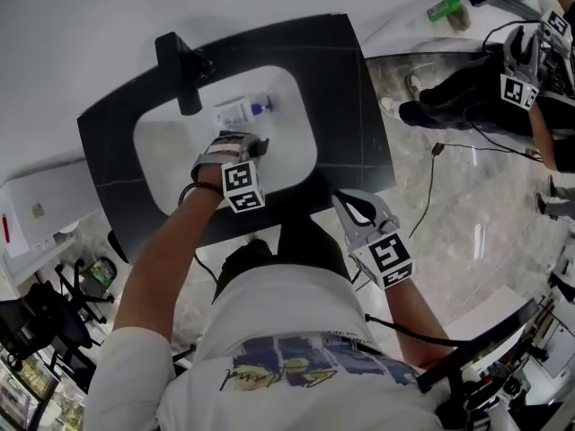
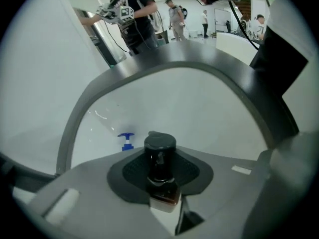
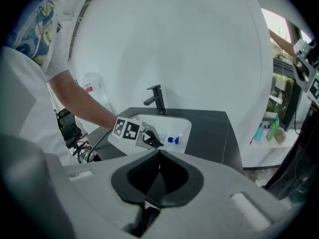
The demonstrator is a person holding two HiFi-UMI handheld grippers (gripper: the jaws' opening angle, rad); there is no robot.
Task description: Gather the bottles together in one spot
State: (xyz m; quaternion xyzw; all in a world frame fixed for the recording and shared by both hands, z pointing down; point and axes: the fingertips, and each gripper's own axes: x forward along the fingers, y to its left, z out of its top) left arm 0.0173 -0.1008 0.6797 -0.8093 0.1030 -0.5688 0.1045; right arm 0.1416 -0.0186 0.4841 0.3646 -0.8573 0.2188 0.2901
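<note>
Dark bottle (image 2: 160,156) sits clamped between the pads of the left gripper (image 1: 252,142), over the white basin (image 1: 162,151). Its long axis runs along the jaws, with the cap end outward past the fingertips and tipped down toward the basin. Cap is black and round with a small lip; the body below it looks dark brown and glossy, with a pale patch at the lower end. Second item: white bottle (image 1: 236,112) with a blue pump head lies on its side on the basin floor just beyond the left gripper, towards the tap (image 1: 180,70). Its long axis runs across the basin, with the pump pointing to the right in the head view. The basin is set in a black counter (image 1: 359,106), with the black tap at the far-left rim. Right gripper (image 1: 344,205) is held off the counter's near edge, jaws closed together, nothing between them. Green bottle (image 1: 443,8) stands on a separate ledge, well apart.
</note>
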